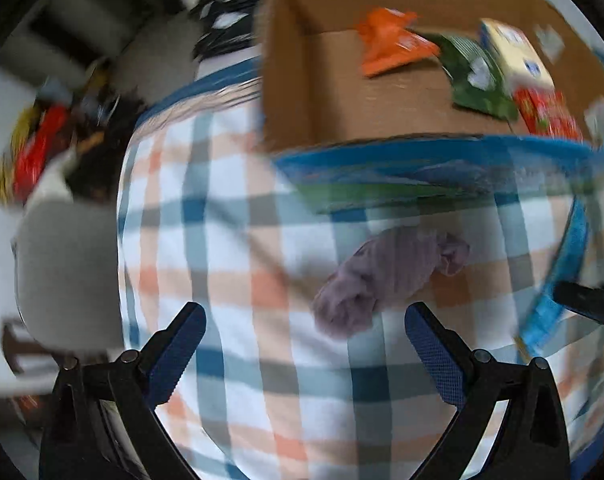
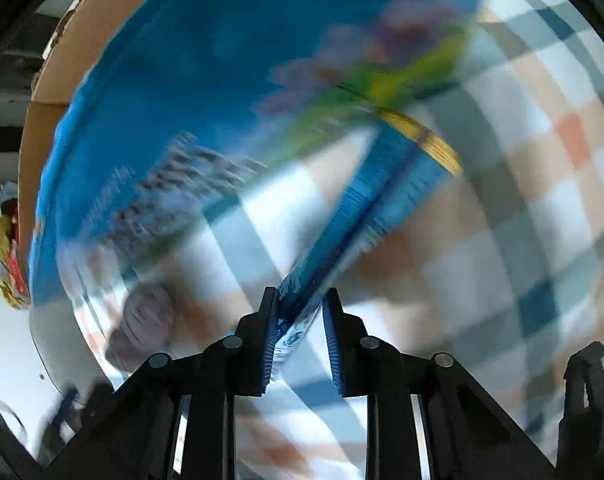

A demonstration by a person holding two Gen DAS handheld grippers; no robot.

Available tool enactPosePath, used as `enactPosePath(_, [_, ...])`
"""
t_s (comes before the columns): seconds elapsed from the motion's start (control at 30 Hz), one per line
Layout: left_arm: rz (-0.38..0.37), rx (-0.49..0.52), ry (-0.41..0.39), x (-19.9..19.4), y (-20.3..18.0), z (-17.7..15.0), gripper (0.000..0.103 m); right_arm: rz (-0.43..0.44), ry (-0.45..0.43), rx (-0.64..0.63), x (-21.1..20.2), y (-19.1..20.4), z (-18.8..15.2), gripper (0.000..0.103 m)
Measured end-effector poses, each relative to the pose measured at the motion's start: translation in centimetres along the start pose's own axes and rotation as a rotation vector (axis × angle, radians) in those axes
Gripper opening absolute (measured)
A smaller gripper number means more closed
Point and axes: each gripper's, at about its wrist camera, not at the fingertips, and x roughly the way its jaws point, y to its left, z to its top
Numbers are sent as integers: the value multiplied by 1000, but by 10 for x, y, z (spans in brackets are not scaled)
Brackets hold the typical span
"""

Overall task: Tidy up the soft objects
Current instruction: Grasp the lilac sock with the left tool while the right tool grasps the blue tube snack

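Our right gripper (image 2: 299, 338) pinches the bag (image 2: 205, 80) rim, holding it agape; left gripper (image 1: 304, 344), jaws spread, faces the cloth (image 1: 386, 276) at one o'clock.

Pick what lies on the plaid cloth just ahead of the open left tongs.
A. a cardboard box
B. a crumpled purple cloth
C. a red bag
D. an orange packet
B: the purple cloth lies on the plaid cloth just beyond the open left tongs; the orange packet sits farther off, in the box.
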Motion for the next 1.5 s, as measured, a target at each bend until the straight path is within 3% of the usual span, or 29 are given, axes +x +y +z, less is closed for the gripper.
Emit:
enactPosePath(0.2, [64, 244, 70, 36, -40, 21, 102, -51, 82, -68, -6, -13, -21, 21])
enactPosePath(0.3, [44, 299, 84, 47, -50, 22, 101, -54, 87, -75, -4, -15, -23, 27])
enactPosePath(0.37, [13, 308, 79, 47, -53, 21, 83, -58, 93, -70, -3, -19, -17, 33])
enactPosePath(0.4, [-25, 292, 100, 47, -54, 20, 59, -50, 97, -63, 0, -19, -16, 34])
enactPosePath(0.43, [-52, 273, 126, 48, -54, 18, 42, -40, 102, -60, 2, -18, -13, 35])
enactPosePath(0.57, [-85, 191, 140, 44, -52, 9, 39, -30, 111, -69, 12, -13, -5, 36])
enactPosePath(0.63, [-138, 109, 166, 40, -46, 1, 39, -42, 105, -94, 13, -9, -2, 35])
enactPosePath(0.7, [-203, 12, 210, 35, -39, -8, 39, -67, 105, -142, 12, -2, -3, 23])
enactPosePath(0.83, [-378, -187, 290, 24, -27, -34, 39, -121, 163, -241, 11, 4, -13, 22])
enactPosePath(0.9, [-412, -241, 306, 19, -27, -47, 39, -168, 198, -300, 10, 3, -21, 21])
enactPosePath(1.0, [-442, -261, 325, 22, -29, -55, 41, -227, 245, -375, 6, -3, -31, 21])
enactPosePath(1.13, [-458, -246, 338, 34, -31, -50, 43, -312, 233, -437, 1, -5, -33, 23])
enactPosePath(1.27, [-443, -184, 348, 46, -27, -38, 45, -293, 180, -402, 4, 1, -22, 34])
enactPosePath(1.5, [-372, -84, 341, 59, -37, -27, 45, -273, 159, -328, 26, -7, -13, 34])
